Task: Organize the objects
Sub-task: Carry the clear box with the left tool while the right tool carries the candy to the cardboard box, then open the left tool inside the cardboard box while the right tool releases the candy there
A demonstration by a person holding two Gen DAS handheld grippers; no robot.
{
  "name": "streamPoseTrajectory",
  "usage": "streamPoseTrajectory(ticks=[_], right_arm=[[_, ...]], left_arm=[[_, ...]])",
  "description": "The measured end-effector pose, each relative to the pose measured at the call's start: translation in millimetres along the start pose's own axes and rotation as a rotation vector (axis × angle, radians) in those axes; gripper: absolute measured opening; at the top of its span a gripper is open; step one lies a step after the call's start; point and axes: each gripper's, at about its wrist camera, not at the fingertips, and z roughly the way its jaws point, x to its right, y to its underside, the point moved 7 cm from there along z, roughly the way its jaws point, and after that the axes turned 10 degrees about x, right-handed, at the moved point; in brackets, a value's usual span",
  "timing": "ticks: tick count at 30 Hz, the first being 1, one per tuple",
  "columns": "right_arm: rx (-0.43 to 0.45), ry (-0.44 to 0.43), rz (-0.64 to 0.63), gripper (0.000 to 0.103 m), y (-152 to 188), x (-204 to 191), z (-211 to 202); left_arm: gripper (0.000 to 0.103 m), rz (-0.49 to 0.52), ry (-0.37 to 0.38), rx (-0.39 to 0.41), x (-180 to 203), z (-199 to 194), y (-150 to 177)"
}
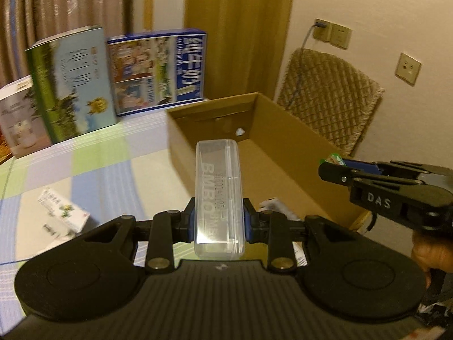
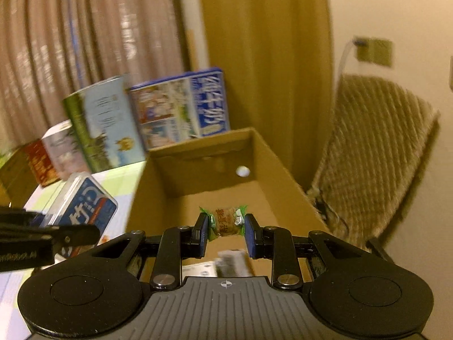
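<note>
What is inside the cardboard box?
The cardboard box looks mostly bare, with a small white ball at its far wall. The claws and their loads hide its near end.

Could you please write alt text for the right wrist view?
The right gripper pinches a small wrapped candy above an open cardboard box. At left, the left gripper holds a clear plastic case; printed cartons stand behind.

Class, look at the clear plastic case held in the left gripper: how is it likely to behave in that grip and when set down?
The clear plastic case looks rigid, keeping its shape between the left gripper pads. Its smooth walls may be slippery. Long and flat-sided, it should probably lie still in the cardboard box, not roll.
</note>
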Motion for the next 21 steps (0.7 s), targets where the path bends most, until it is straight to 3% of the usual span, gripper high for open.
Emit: streamPoseTrajectory(ticks=[13, 15, 21], right_arm=[[-0.02, 0.047, 0.085, 0.024, 2, 46, -2], [-0.025, 0.044, 0.094, 0.024, 3, 46, 0], [-0.038, 0.026, 0.121, 0.024, 4, 47, 5]], left_arm=[[0.029, 0.026, 0.078, -0.016, 53, 53, -7], [0.034, 0.031, 0.063, -0.013, 52, 61, -8], [0.034, 0.03, 0.031, -0.019, 40, 61, -6]])
